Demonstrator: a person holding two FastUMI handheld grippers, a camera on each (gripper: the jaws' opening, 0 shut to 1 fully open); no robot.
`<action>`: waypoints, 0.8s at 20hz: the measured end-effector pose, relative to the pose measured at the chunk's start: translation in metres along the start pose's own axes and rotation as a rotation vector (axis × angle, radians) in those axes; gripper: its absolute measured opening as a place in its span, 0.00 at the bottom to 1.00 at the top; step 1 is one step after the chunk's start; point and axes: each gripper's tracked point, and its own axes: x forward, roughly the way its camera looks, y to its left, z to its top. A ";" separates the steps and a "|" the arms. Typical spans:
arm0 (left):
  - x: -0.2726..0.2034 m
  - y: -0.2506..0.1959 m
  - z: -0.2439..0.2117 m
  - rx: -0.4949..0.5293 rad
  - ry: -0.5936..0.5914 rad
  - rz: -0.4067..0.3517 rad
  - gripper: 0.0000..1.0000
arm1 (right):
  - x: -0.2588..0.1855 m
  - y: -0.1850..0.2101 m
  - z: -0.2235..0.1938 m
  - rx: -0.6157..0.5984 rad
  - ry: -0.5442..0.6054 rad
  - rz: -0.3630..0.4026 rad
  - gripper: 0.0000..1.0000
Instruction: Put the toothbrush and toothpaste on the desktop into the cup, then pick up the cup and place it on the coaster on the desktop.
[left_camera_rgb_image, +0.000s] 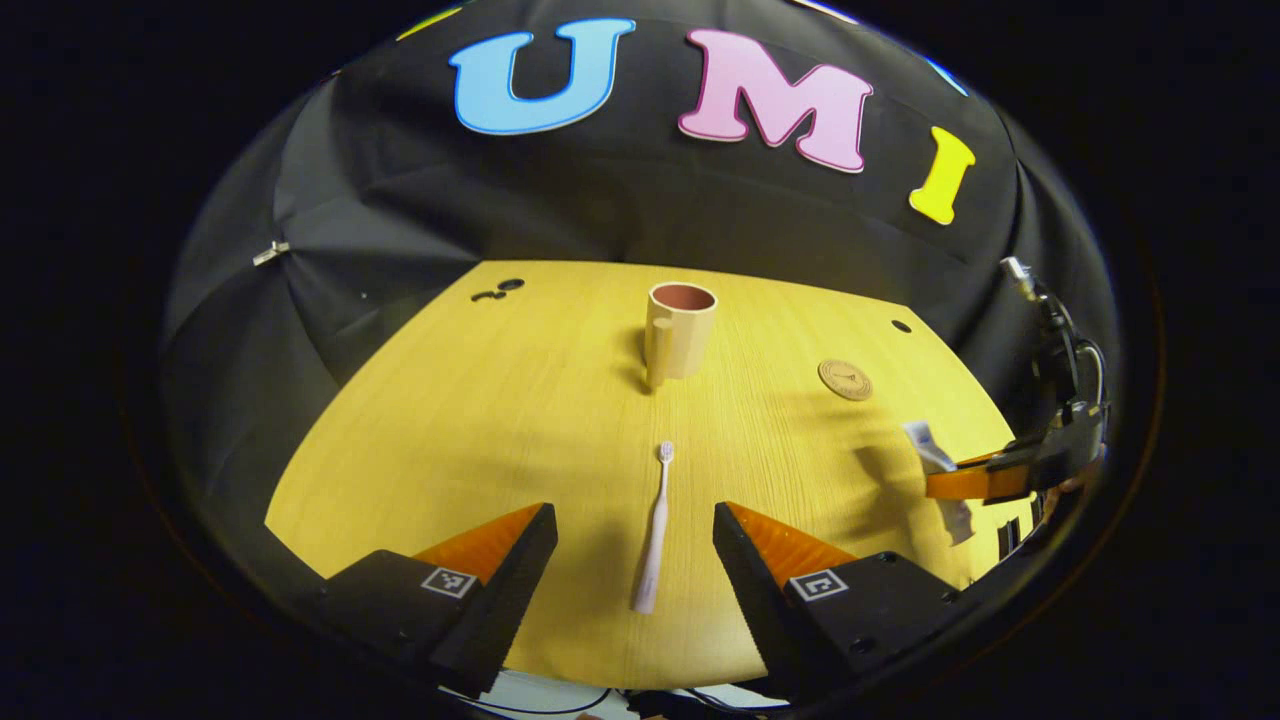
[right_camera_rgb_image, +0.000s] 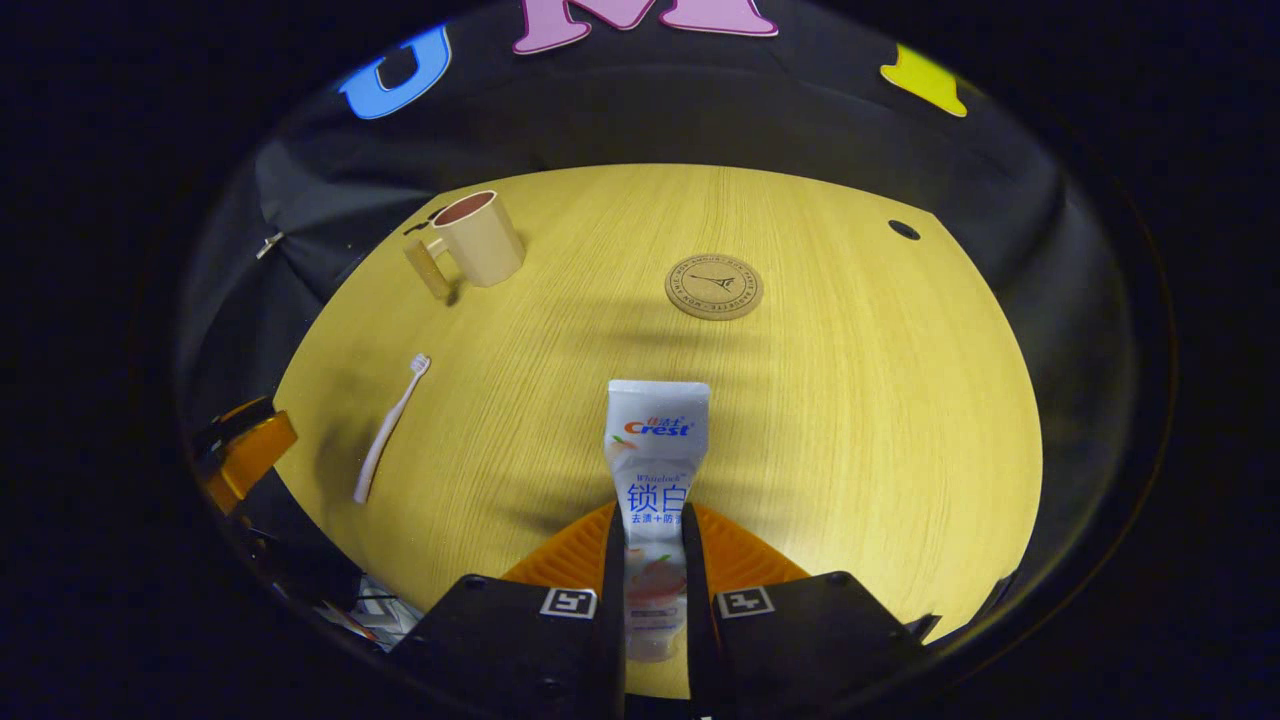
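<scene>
A pale pink toothbrush (left_camera_rgb_image: 653, 535) lies on the yellow desktop (left_camera_rgb_image: 480, 420), head pointing away, between the spread fingers of my open left gripper (left_camera_rgb_image: 635, 545). Beyond it stands a beige cup (left_camera_rgb_image: 680, 330) with its handle toward me. In the right gripper view, my right gripper (right_camera_rgb_image: 653, 545) is shut on a white toothpaste tube (right_camera_rgb_image: 655, 470), held above the desktop (right_camera_rgb_image: 850, 400). The cup (right_camera_rgb_image: 480, 240) stands far left there, the toothbrush (right_camera_rgb_image: 388, 428) lies at left, and a round brown coaster (right_camera_rgb_image: 714, 287) lies ahead. From the left gripper view, the right gripper (left_camera_rgb_image: 985, 480) holds the tube (left_camera_rgb_image: 935, 465) at far right.
The coaster (left_camera_rgb_image: 846, 380) lies right of the cup. Small dark holes (left_camera_rgb_image: 498, 290) mark the desktop's far corners, one at the right (right_camera_rgb_image: 903, 230). The black cloth wall closes off the back. The left gripper's body (right_camera_rgb_image: 245, 450) sits at the left edge of the right gripper view.
</scene>
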 end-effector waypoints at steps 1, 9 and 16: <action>0.011 -0.001 -0.004 0.002 0.024 -0.006 0.98 | -0.009 -0.001 0.000 0.004 -0.015 0.003 0.29; 0.072 -0.005 -0.032 0.082 0.220 -0.021 0.97 | -0.058 -0.019 -0.007 0.104 -0.088 0.014 0.29; 0.087 -0.008 -0.048 0.139 0.331 0.005 0.88 | -0.066 -0.045 -0.012 0.153 -0.110 -0.007 0.29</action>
